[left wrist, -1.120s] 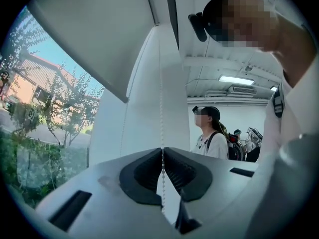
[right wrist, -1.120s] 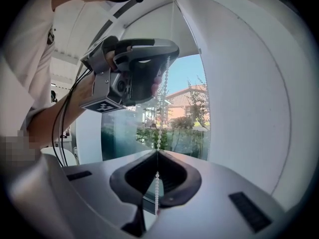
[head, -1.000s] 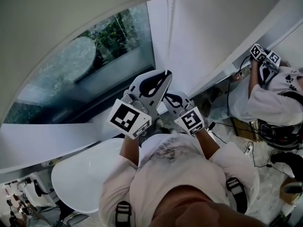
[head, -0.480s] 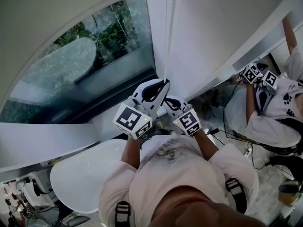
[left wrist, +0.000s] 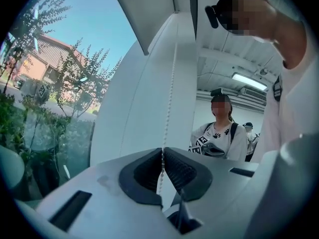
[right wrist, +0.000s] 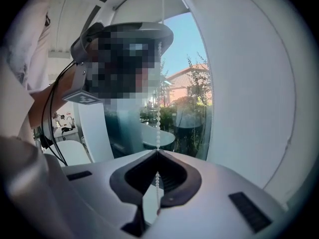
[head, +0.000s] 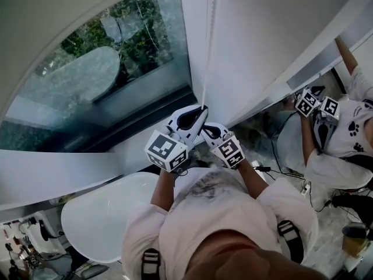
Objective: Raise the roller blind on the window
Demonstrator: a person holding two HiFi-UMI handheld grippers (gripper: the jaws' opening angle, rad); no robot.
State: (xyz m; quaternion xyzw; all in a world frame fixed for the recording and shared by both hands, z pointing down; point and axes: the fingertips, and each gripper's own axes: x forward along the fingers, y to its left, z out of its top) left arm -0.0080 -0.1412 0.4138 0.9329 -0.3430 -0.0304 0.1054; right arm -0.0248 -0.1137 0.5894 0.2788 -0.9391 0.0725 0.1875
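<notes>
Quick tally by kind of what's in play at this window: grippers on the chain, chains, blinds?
Grippers: 2 (left gripper, right gripper), both shut on the chain
Chain: 1
Blind: 1
Total: 4

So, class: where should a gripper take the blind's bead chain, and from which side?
On its straight hanging run, from the room side, jaws closing across the bead chain: it is thin, vertical and taut, and its beads should resist slipping.
</notes>
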